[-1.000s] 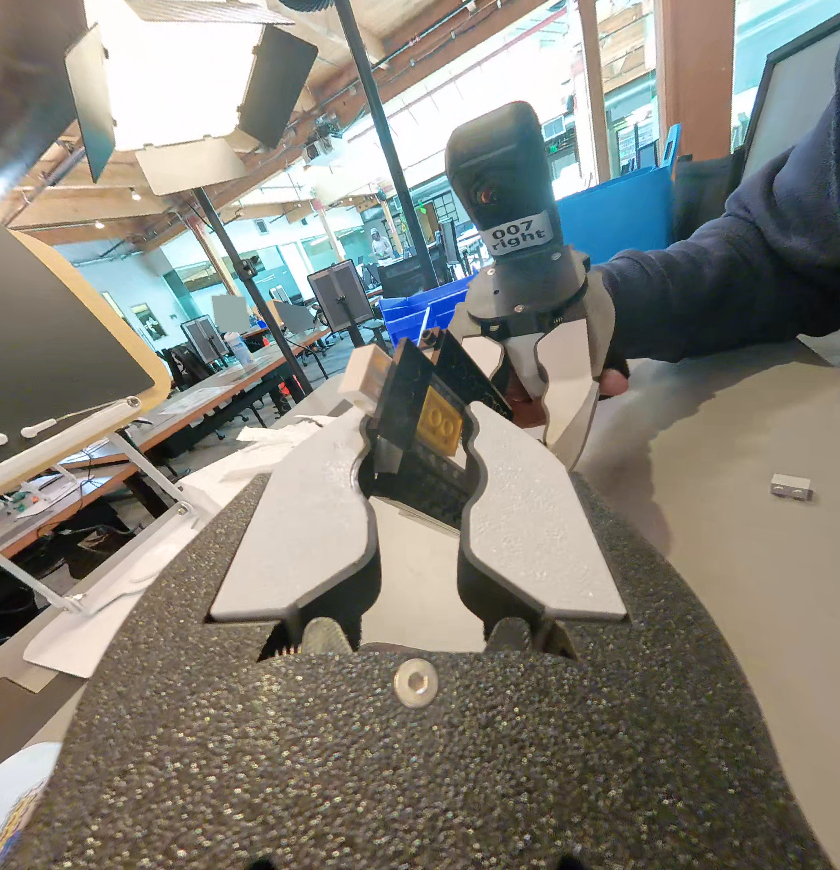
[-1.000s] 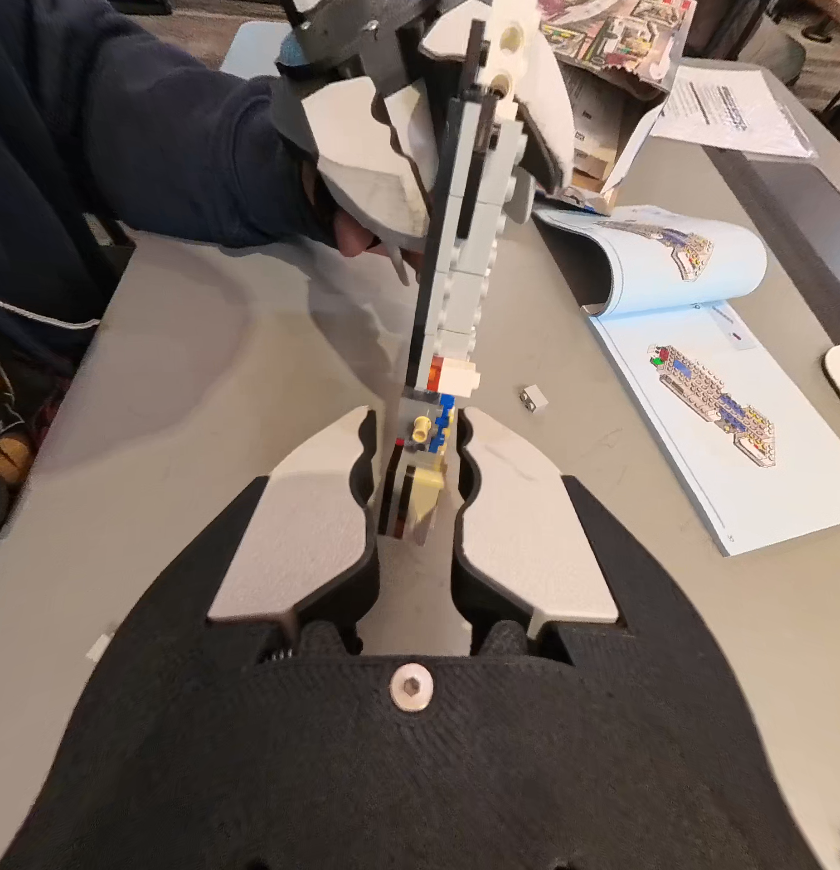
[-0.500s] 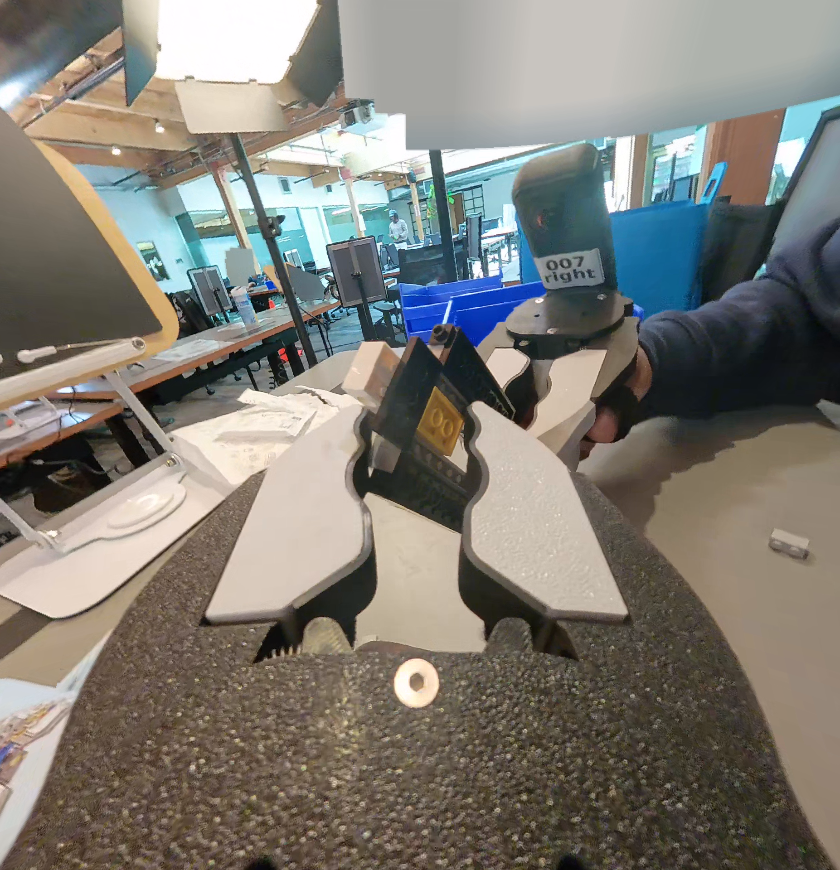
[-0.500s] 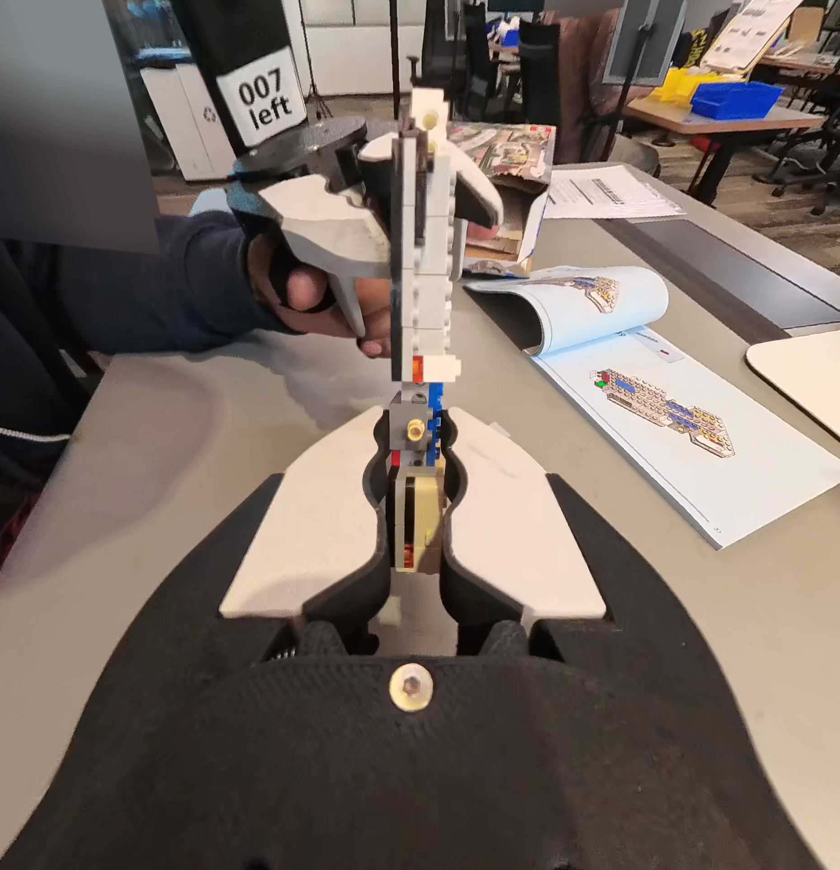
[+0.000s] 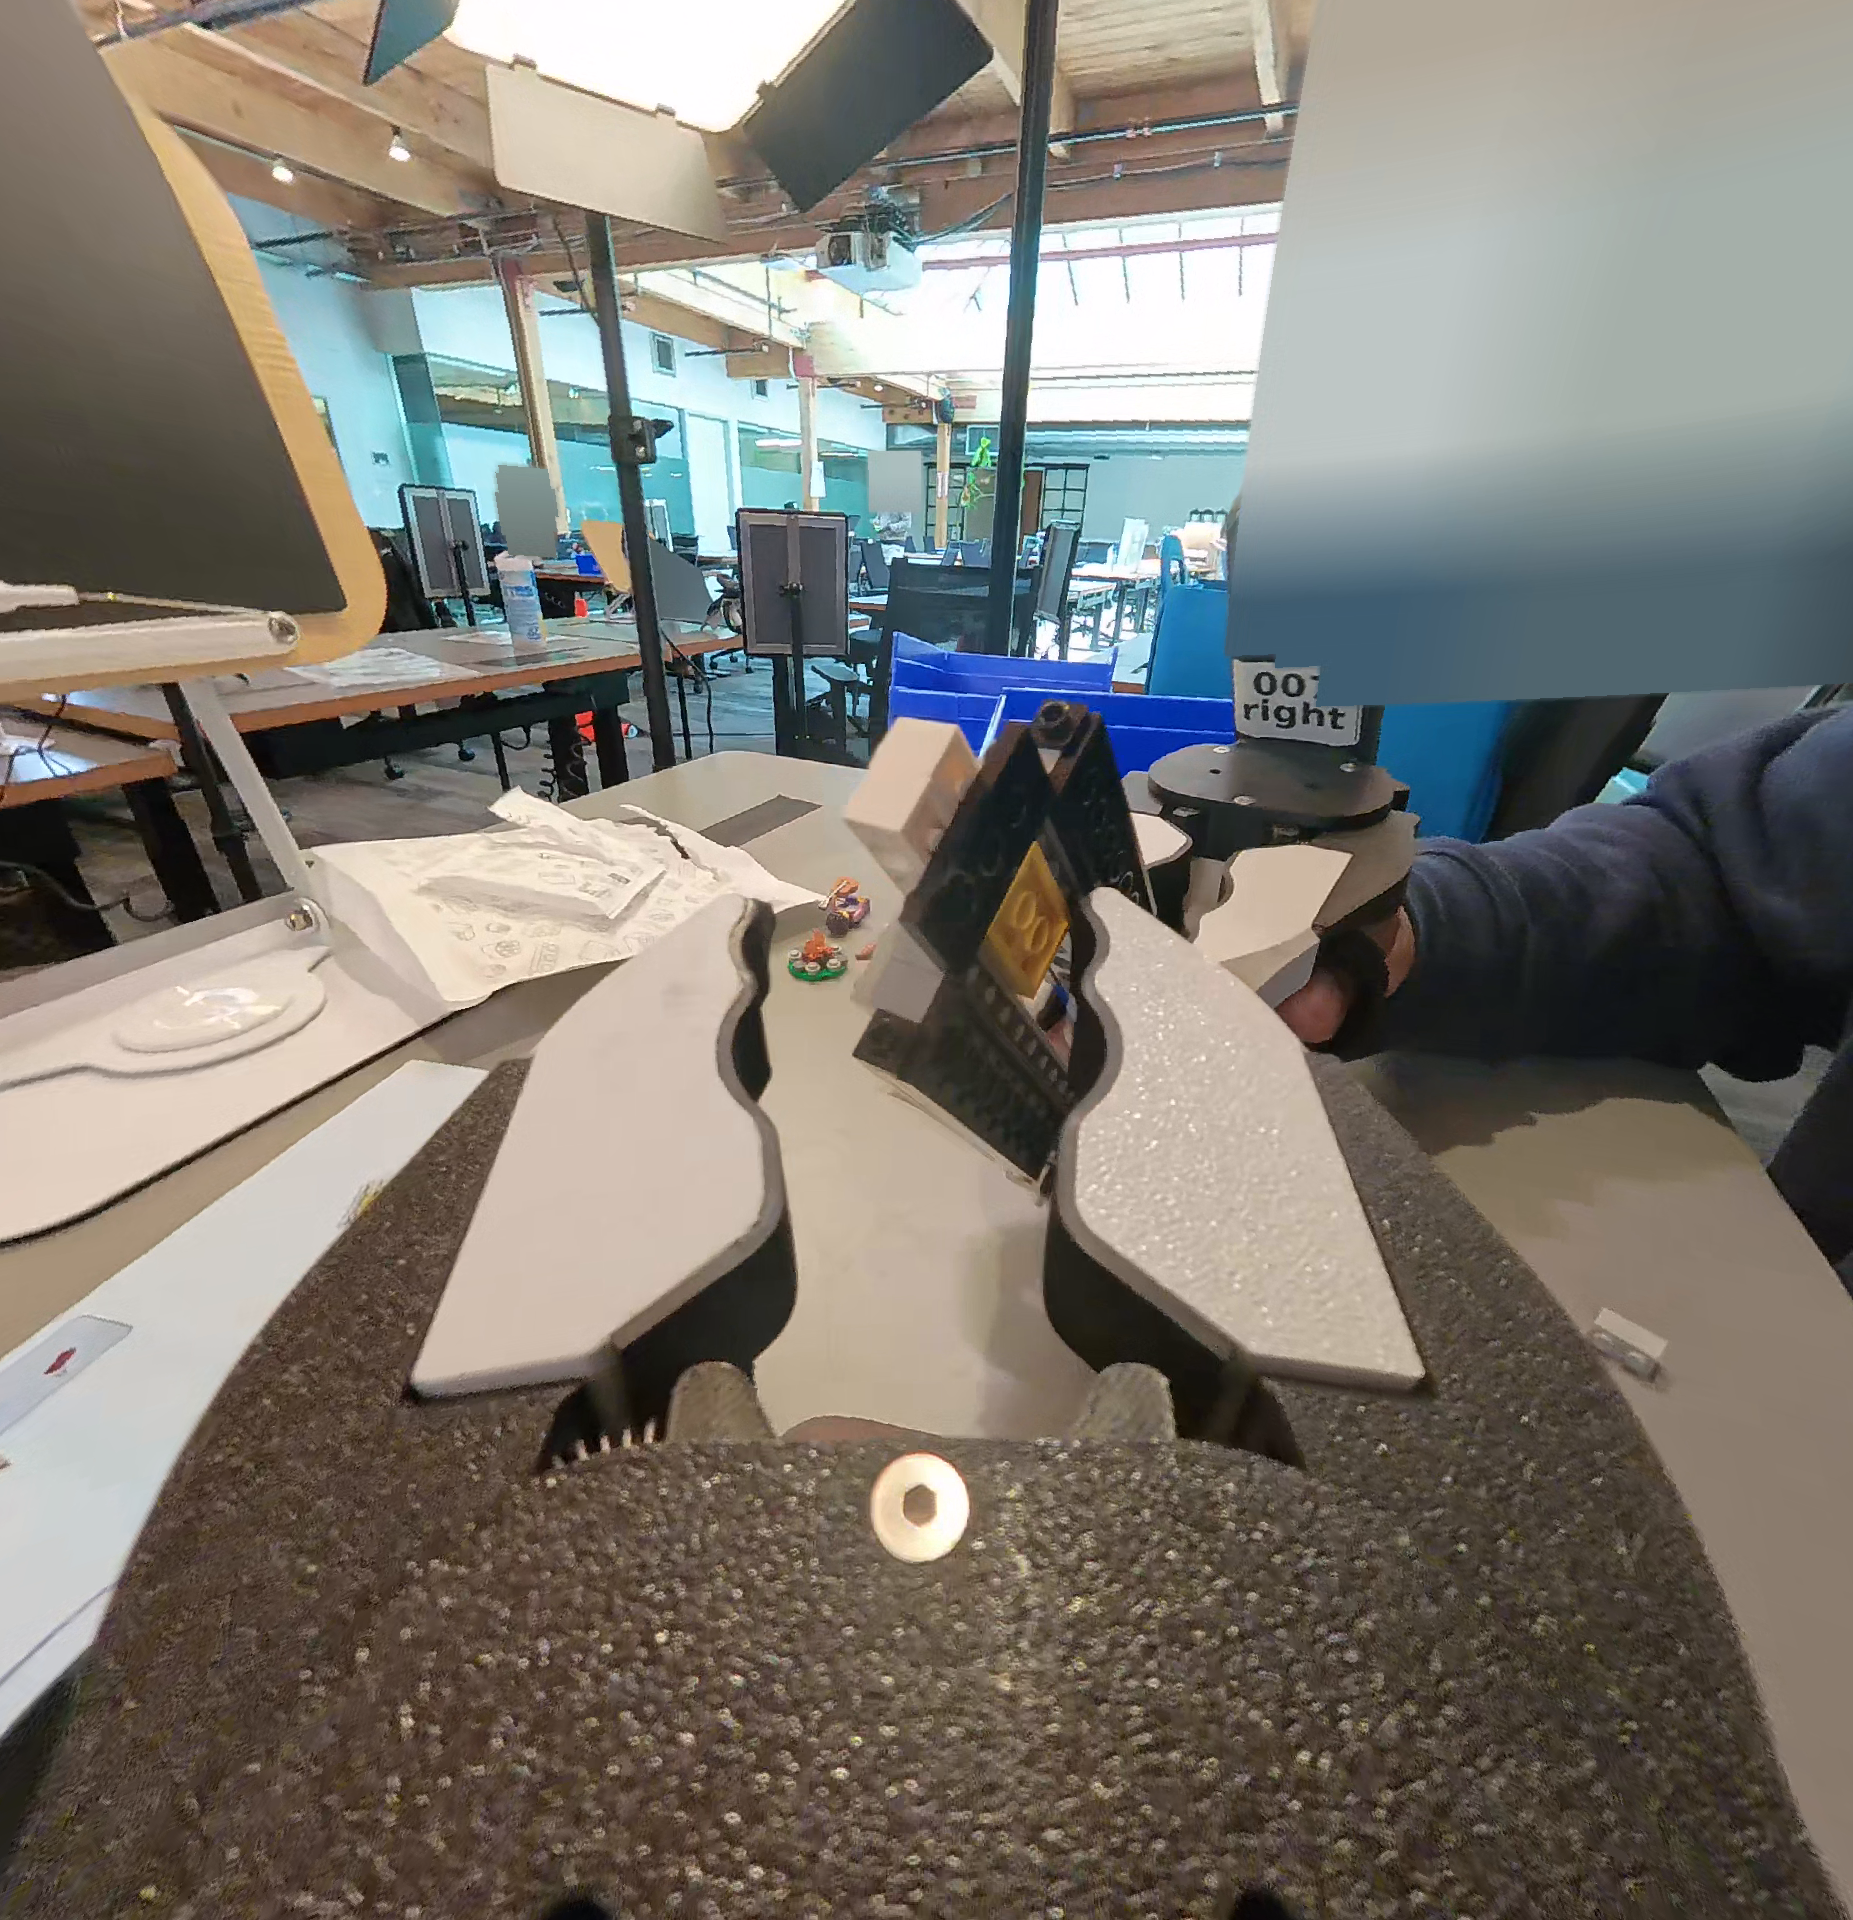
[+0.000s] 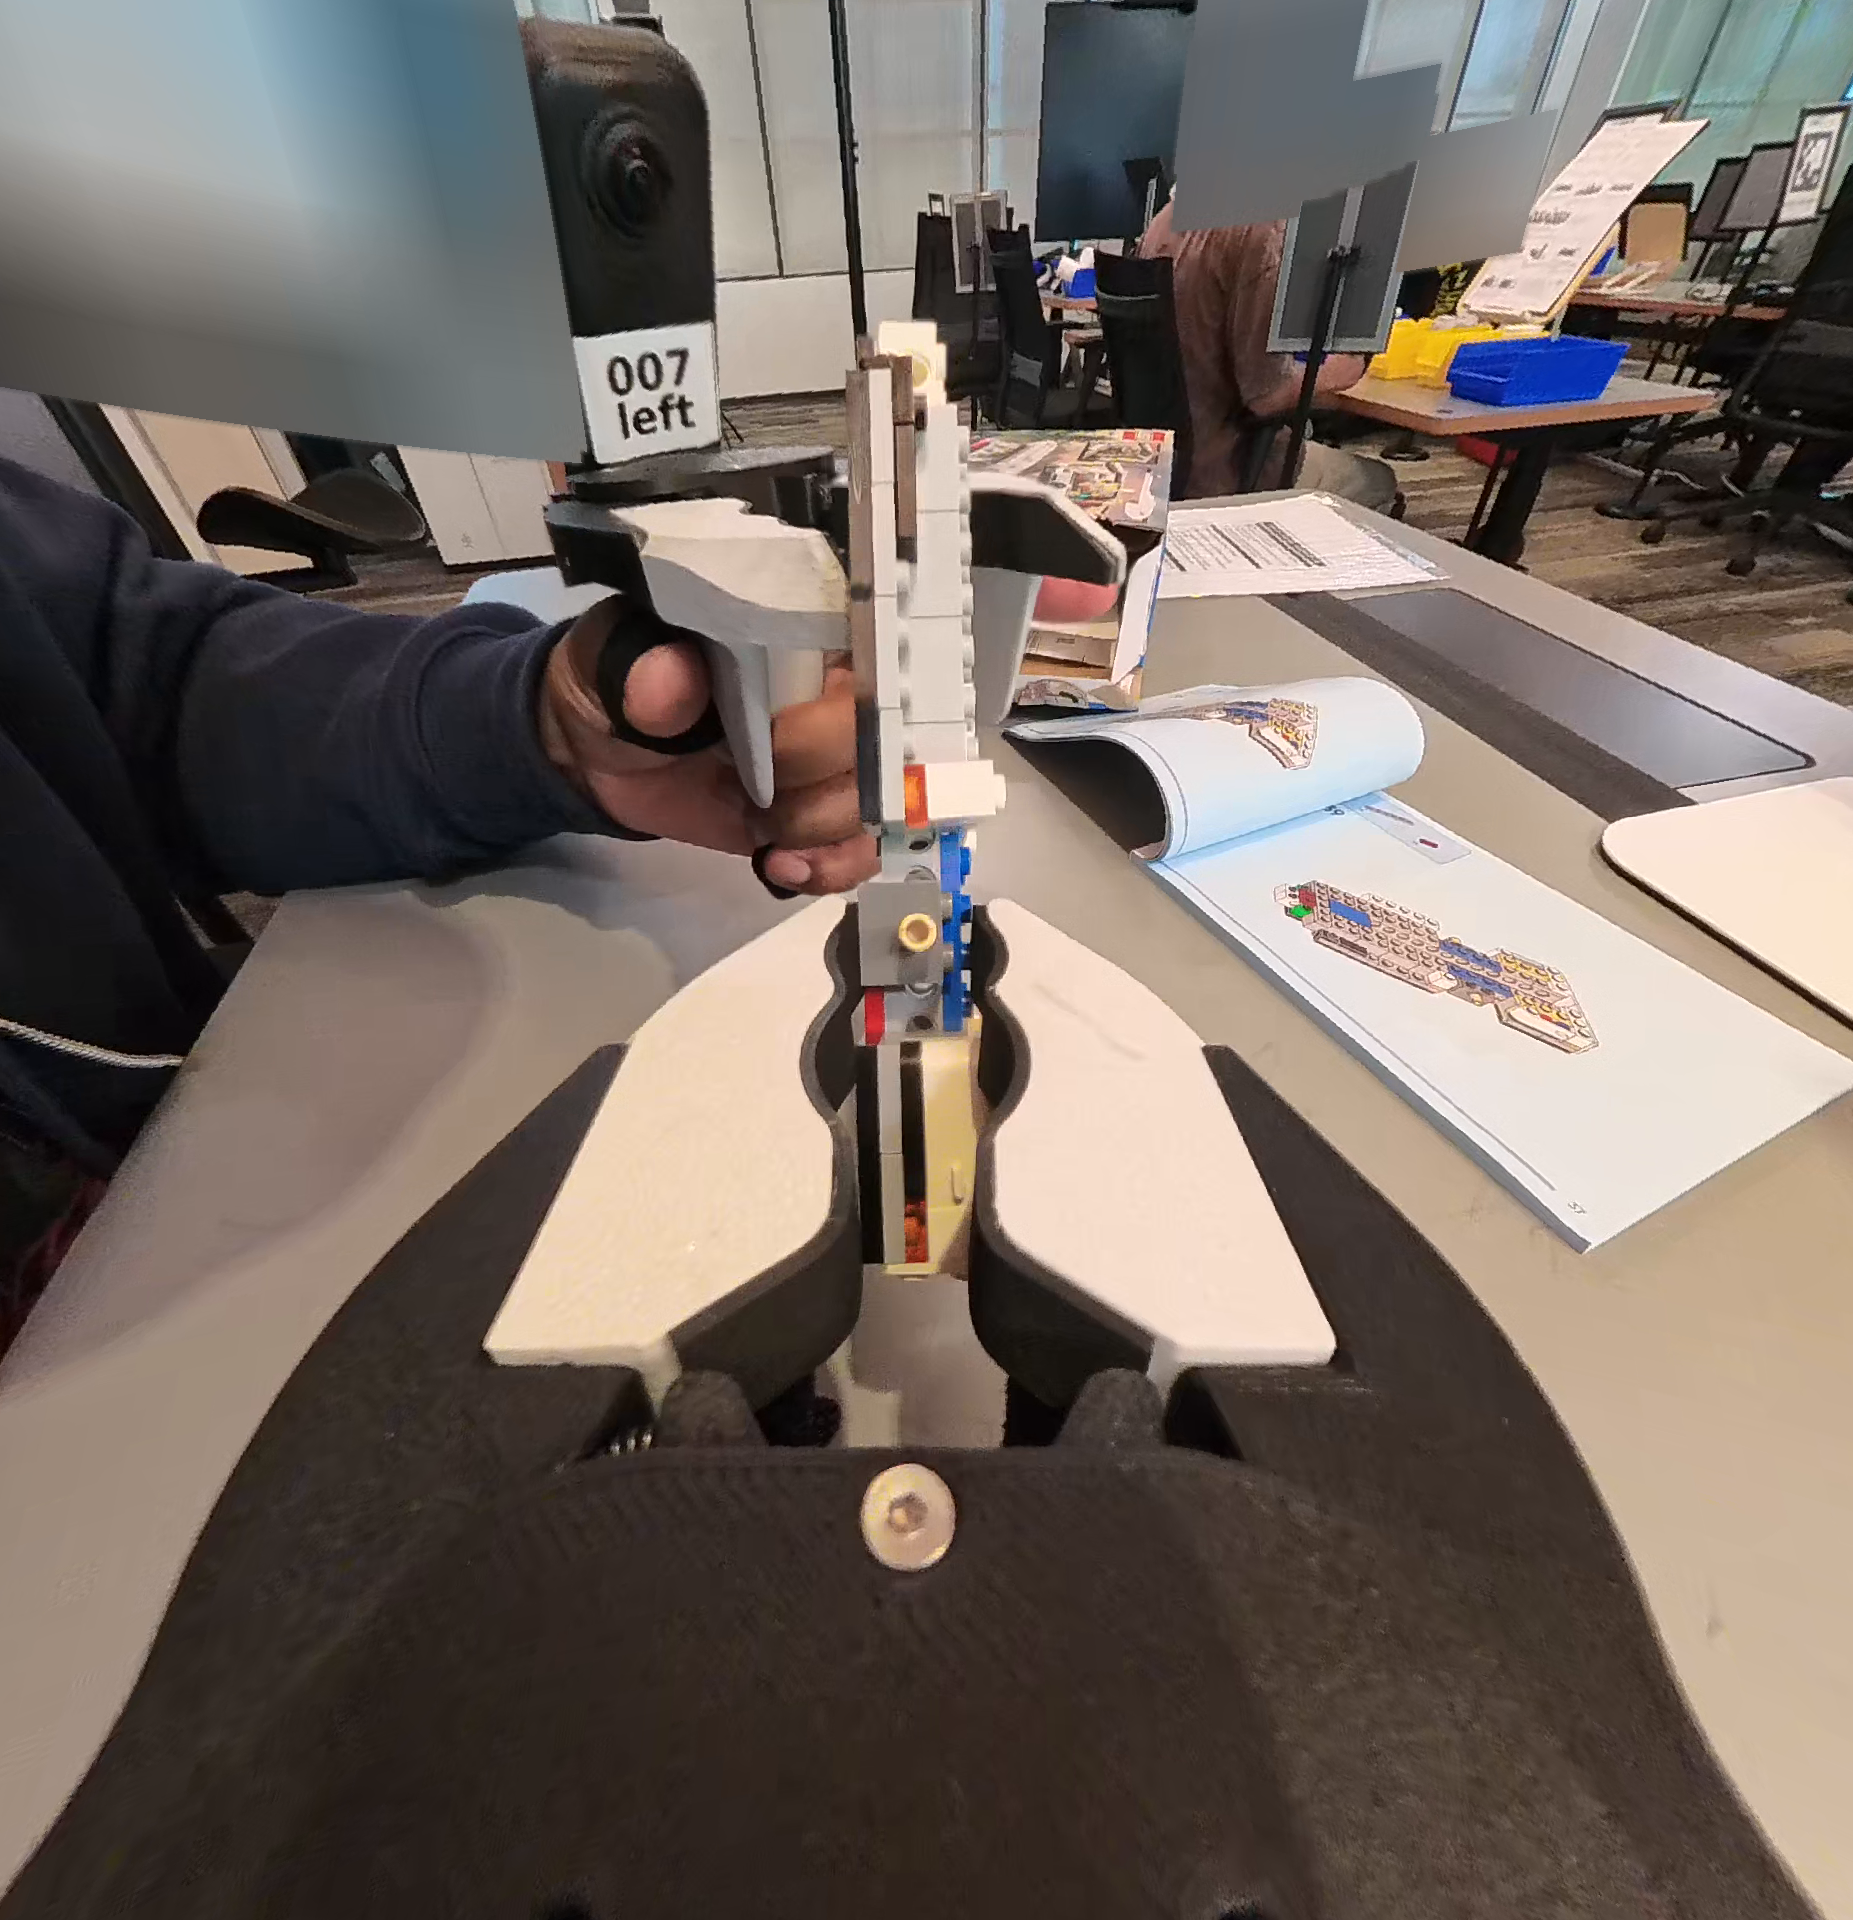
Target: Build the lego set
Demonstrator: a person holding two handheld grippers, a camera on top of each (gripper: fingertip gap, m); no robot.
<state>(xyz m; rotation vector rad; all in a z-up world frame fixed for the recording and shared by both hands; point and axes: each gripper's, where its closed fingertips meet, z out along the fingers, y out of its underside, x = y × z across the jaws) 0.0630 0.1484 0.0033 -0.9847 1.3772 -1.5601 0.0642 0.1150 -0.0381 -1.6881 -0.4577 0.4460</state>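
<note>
Right gripper: centre of the right wrist view, fingers pinching the near end of a long brick model, both pads pressed to its sides.
Brick model: edge-on and upright in the middle of the right wrist view, white and grey with blue, red and orange pieces; in the left wrist view, black underside with a yellow piece, right of centre, raised off the table.
Left gripper: fingers spread wide; right finger against the model's black face, left finger clear of it with bare table showing between.
Left gripper, seen from the right wrist view: upper centre, one finger on each side of the model's far end; contact there cannot be told.
Hand: left of centre in the right wrist view, dark sleeve, gripping the left handle.
Booklet: open on the table, right of frame.
Box: behind the model, upper centre.
Loose grey brick: on the table, right edge of the left wrist view.
Small coloured pieces: on the table beyond the left finger, beside crumpled paper.
Blue bins: past the table's far edge.
</note>
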